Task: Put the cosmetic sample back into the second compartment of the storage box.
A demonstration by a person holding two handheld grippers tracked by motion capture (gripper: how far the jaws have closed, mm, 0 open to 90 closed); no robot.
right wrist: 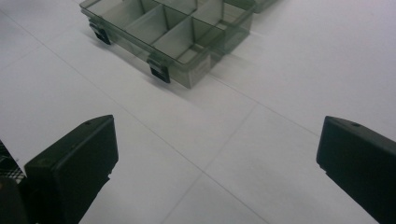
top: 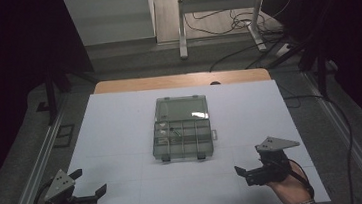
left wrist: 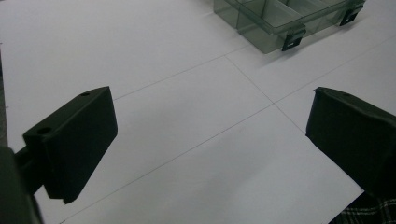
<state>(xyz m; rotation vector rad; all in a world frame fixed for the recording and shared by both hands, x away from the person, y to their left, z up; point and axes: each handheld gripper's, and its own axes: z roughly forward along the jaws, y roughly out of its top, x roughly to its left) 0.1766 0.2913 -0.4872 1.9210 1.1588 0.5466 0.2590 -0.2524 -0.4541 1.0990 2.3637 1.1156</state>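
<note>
On a white table (top: 120,123), an open box (top: 181,128) ahead of both grippers, left (top: 88,183) and right (top: 253,161), fingers (left wrist: 74,140) spread wide, empty.

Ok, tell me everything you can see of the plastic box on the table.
The box is see-through, smoky-green plastic, lying flat in the middle of the white table with its lid folded open and back. Dividers split it into small compartments; a few tiny items sit in the left ones, too small to identify. Two dark latches hang on its near edge. Both grippers are open and apart from it.
</note>
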